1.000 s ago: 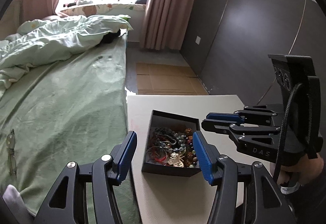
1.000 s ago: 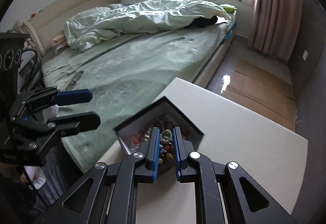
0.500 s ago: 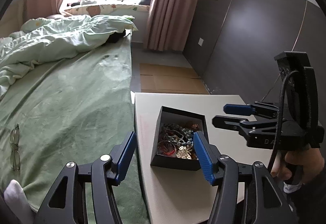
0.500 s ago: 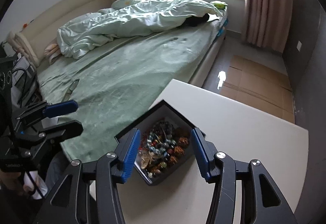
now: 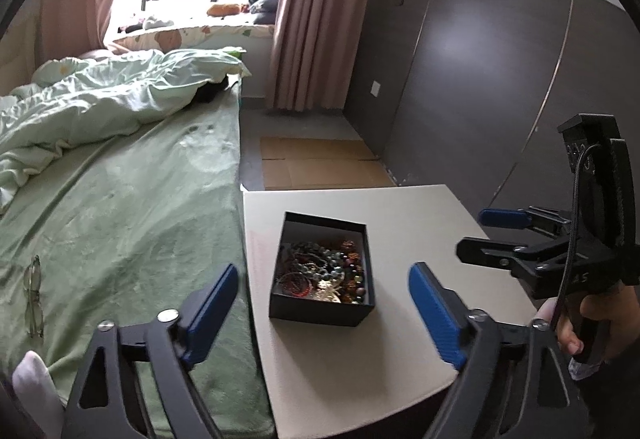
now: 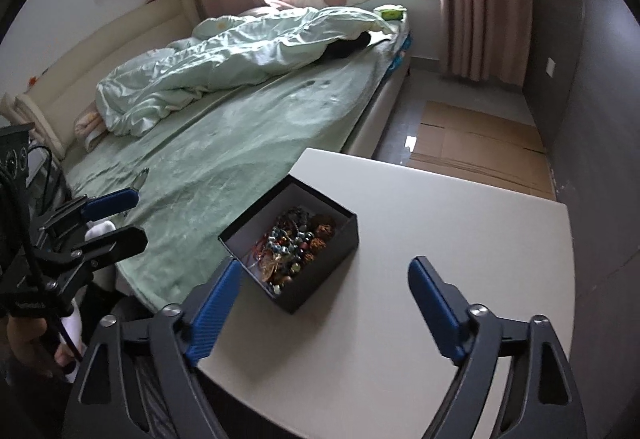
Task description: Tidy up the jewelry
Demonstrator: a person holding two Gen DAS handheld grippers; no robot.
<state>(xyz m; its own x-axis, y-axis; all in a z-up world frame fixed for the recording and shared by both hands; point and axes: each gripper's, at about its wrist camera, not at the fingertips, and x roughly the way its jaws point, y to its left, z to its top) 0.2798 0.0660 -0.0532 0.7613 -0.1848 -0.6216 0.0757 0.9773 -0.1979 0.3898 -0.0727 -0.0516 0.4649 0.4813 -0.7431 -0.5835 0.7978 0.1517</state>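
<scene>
Hovering spread wide, left tool (image 5: 322, 303) and right tool (image 6: 324, 293) flank the jewelry box (image 5: 322, 289), both empty

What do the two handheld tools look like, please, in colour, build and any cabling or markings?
Both the left tool and the right tool have black linkage arms with silver pivot bolts and ribbed blue finger pads. A black cable loops down the right tool, whose black body carries faint pale lettering.

Both grippers, left gripper (image 5: 322, 309) & right gripper (image 6: 324, 303): black frames w/ triangular cutouts, ribbed blue pads, silver screws. Black cable on right; bare-skinned hand (image 5: 592, 323) on grip.
</scene>
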